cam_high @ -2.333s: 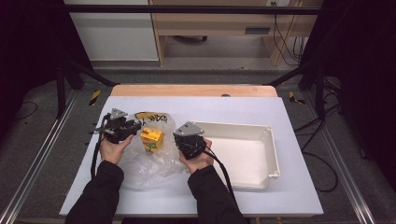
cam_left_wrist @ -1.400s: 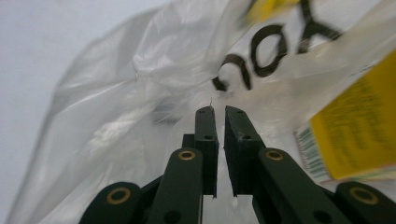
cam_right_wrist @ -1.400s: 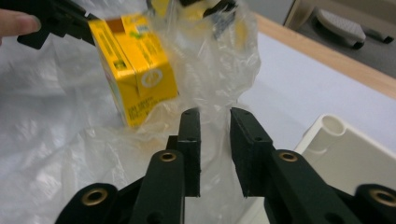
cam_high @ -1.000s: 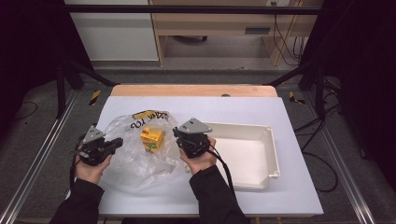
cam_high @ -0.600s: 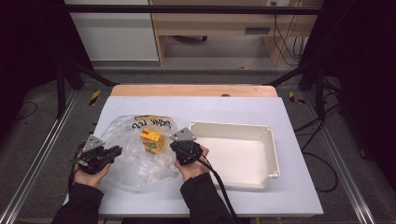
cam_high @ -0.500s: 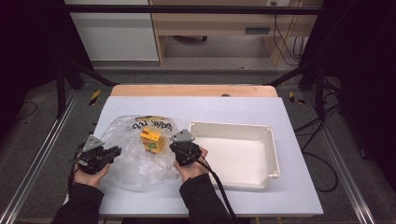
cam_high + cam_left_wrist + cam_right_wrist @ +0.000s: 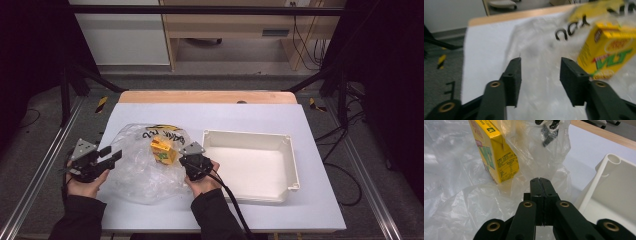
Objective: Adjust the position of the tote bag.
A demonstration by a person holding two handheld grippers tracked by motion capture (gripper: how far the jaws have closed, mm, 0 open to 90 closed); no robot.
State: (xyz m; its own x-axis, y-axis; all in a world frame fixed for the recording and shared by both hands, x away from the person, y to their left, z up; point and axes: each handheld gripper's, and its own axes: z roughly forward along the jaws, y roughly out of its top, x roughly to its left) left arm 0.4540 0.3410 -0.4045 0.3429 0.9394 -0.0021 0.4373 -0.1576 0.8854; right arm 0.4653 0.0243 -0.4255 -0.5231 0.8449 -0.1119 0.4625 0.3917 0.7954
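Your left gripper (image 7: 111, 156) has just released the plastic bag (image 7: 145, 170); your right gripper (image 7: 541, 181) stays clenched on its edge beside the yellow carton (image 7: 164, 150).

- White table top (image 7: 320, 200) with a bare wooden strip (image 7: 207, 97) along the far edge.
- Lying on it at the left half: a crumpled clear plastic bag (image 7: 145, 170) with black letters and a yellow patch near its far end.
- Seen through the bag film: a yellow drink carton (image 7: 163, 151).
- Standing just to the right of the bag: a shallow white tray (image 7: 289, 165), almost touching the bag.
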